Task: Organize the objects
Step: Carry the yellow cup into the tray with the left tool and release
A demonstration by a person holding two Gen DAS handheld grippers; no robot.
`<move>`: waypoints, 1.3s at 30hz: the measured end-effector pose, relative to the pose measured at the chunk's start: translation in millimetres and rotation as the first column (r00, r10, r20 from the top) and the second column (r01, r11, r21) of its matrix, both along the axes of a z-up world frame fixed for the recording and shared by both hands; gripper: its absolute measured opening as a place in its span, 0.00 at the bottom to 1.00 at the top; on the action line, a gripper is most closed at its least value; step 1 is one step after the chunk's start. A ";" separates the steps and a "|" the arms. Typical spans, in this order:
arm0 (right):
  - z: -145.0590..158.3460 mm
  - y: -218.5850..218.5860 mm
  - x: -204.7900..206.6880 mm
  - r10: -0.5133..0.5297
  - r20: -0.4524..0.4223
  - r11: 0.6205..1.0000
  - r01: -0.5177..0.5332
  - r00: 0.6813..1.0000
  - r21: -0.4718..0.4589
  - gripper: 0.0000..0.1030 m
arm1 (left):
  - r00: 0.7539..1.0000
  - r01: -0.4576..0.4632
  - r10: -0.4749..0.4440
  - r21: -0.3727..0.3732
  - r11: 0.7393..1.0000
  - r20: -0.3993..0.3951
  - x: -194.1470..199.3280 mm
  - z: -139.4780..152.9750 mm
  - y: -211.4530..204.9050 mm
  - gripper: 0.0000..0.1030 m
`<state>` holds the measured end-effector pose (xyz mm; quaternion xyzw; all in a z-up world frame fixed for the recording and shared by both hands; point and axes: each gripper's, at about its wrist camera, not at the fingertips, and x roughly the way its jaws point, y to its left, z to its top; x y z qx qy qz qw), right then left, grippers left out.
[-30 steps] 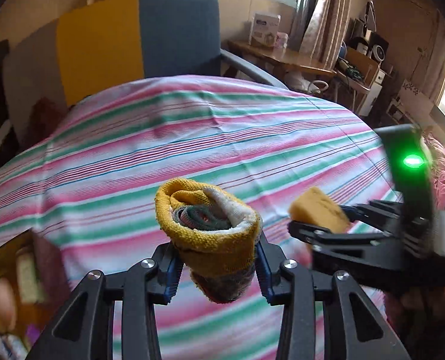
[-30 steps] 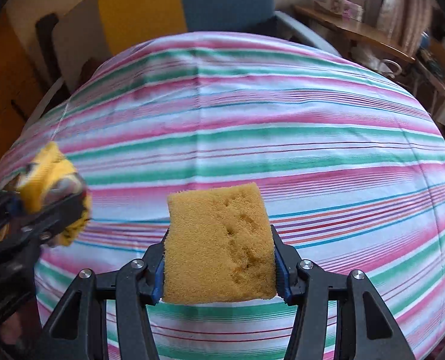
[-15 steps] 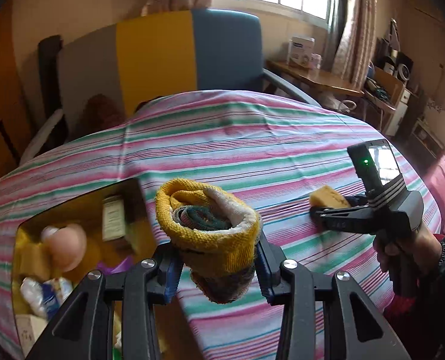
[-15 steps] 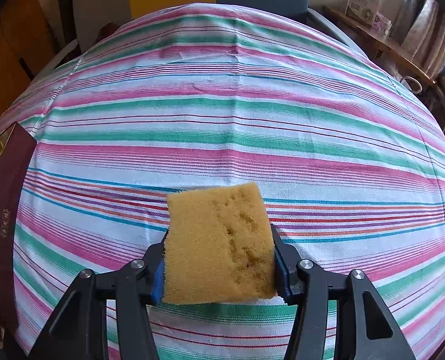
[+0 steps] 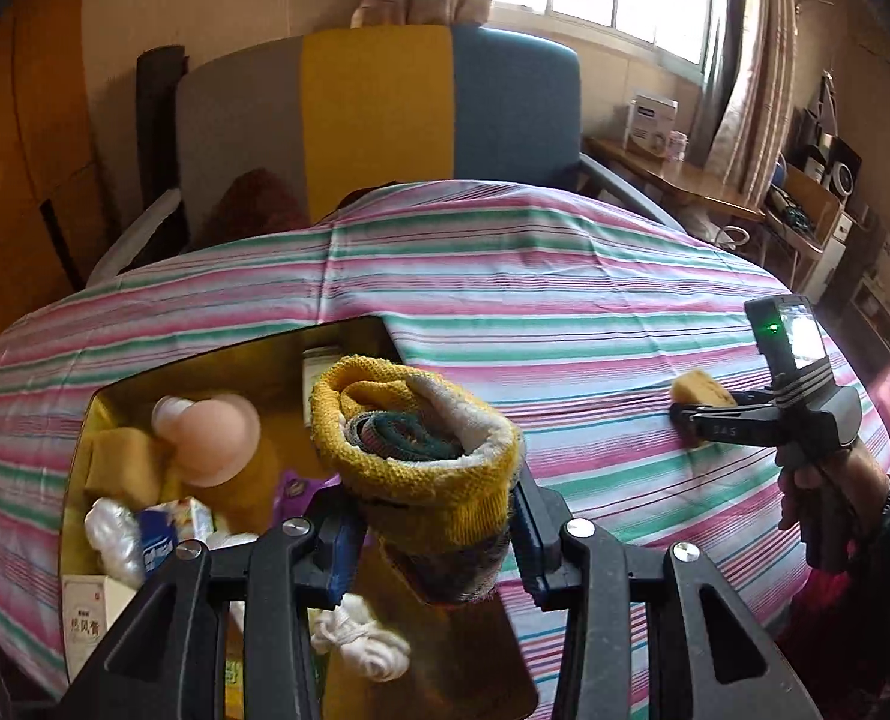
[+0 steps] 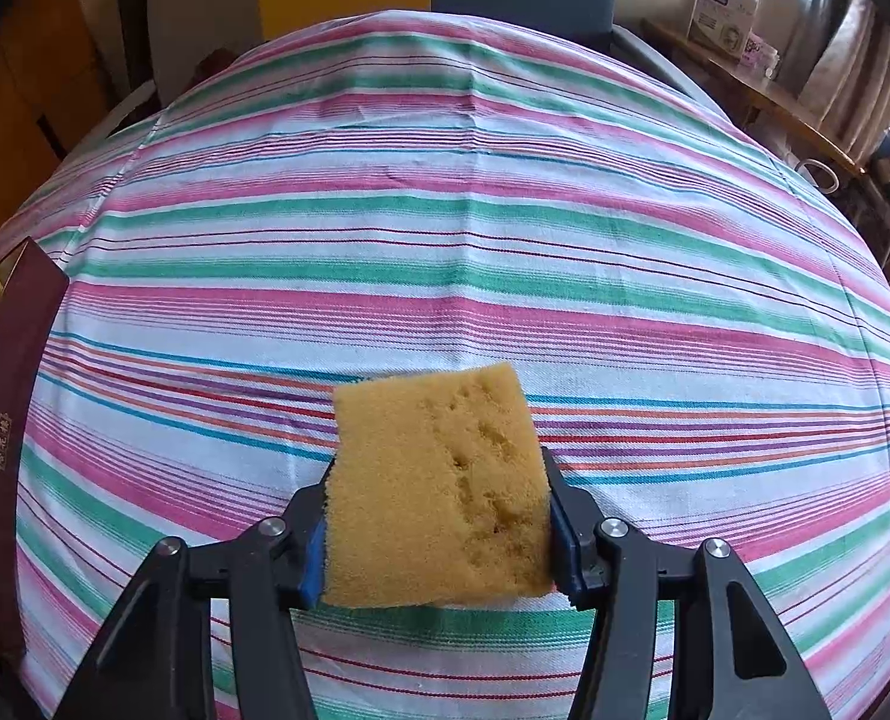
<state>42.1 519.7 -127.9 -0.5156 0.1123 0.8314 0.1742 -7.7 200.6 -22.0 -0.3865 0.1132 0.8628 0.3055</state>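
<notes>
My left gripper [image 5: 435, 531] is shut on a rolled yellow sock bundle [image 5: 414, 450] with white and green cloth tucked inside. It hangs over the right part of an open box [image 5: 108, 396] with gold inner walls, full of small items. My right gripper [image 6: 438, 531] is shut on a tan sponge [image 6: 438, 480], held just above the striped tablecloth [image 6: 445, 240]. From the left wrist view, the right gripper [image 5: 694, 414] with its sponge [image 5: 700, 390] shows at the far right, in a person's hand [image 5: 829, 480].
Inside the box lie a pink round-topped bottle [image 5: 210, 438], a second sponge [image 5: 120, 462], white knotted cloth [image 5: 360, 642] and small cartons [image 5: 84, 612]. The box's dark red outer wall [image 6: 0, 420] is at the left of the right wrist view. A grey, yellow and blue chair [image 5: 378, 120] stands behind the table.
My left gripper has carried the sock bundle leftward until the open box lies under it. My right gripper has sunk slightly toward the cloth, still shut on the sponge.
</notes>
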 end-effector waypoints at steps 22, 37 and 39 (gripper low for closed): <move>-0.9 -2.8 -2.2 0.014 -0.006 1.000 -0.013 1.000 0.018 0.57 | 0.945 -0.322 0.318 0.046 0.946 0.077 -28.4 -13.2 -161.2 0.40; 4.6 -11.6 -9.1 0.032 0.006 0.998 -0.033 0.999 0.056 0.57 | 0.937 -0.262 0.210 0.165 0.951 0.278 -61.2 -39.2 -128.8 0.40; 5.1 -12.4 -9.7 0.035 0.008 0.998 -0.036 0.999 0.061 0.57 | 0.936 -0.270 0.216 0.171 0.948 0.279 -69.3 -40.9 -122.5 0.40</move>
